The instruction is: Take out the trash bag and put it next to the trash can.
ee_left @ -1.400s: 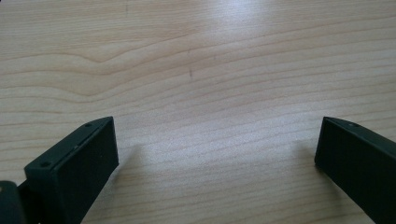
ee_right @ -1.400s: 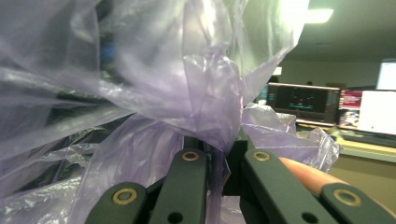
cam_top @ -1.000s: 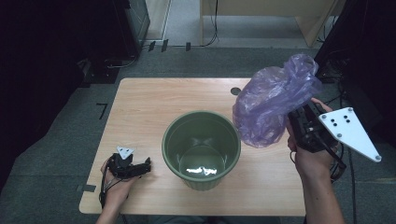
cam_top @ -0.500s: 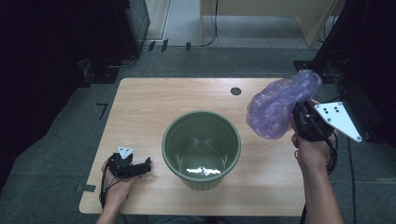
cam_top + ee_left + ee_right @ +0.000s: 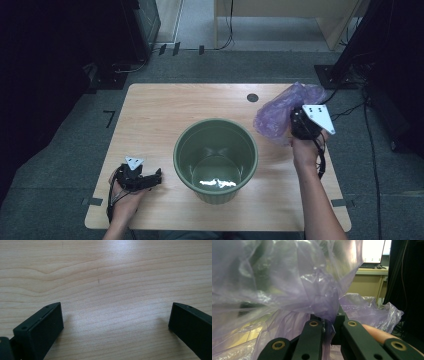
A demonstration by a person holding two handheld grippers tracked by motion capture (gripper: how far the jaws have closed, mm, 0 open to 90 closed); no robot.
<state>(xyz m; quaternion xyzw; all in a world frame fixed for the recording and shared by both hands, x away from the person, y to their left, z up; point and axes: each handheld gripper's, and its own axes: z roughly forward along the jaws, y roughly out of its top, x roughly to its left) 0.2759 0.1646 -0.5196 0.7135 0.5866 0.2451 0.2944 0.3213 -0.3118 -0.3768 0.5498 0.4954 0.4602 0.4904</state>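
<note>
A crumpled purple plastic bag rests low over the table's right side, just right of the green bucket. My right gripper is shut on the bag; in the right gripper view the jaws pinch a bunched fold of the bag between them at my right gripper. The bucket stands upright in the table's middle with a shiny patch on its floor. My left gripper lies at the front left, held by a hand. In the left gripper view my left gripper stands open over bare wood.
The wooden table has a small dark round hole near its far edge. Cables and dark equipment stands lie on the carpet behind and to the right. A desk with a monitor shows beyond the bag.
The right hand has carried the purple bag down and to the right, from beside the bucket's rim toward the table's right edge. The left hand and bucket have stayed put.
</note>
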